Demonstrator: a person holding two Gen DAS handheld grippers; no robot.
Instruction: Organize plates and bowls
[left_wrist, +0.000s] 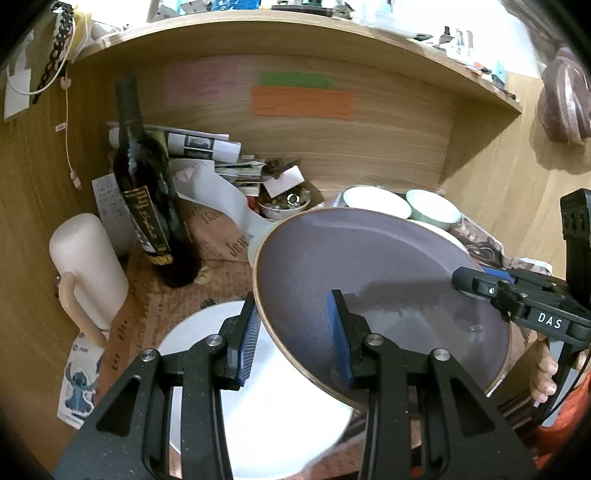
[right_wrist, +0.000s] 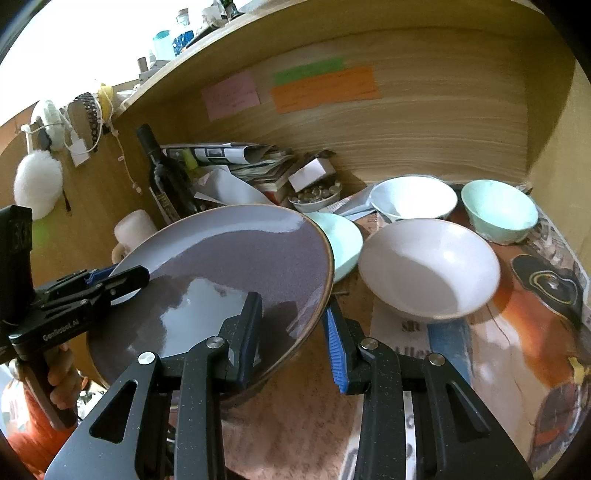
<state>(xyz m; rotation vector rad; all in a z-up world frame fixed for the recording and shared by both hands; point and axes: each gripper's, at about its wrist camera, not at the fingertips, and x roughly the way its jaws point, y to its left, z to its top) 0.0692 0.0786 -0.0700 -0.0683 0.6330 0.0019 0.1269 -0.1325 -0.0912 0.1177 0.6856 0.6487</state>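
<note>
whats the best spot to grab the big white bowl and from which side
Take the big white bowl by its rim: one finger inside, one outside. Come from the near side, since the rim facing the right gripper looks unobstructed, while other bowls crowd the far side.

Overexposed daylight above shelf; interior dim. Glare on purple plate (right_wrist: 221, 266). Fisheye bends edges; white plate (left_wrist: 266, 398) blurred.

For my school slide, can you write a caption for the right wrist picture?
Two tools straddle opposite rims of a purple plate, lifted beside a white bowl.
</note>
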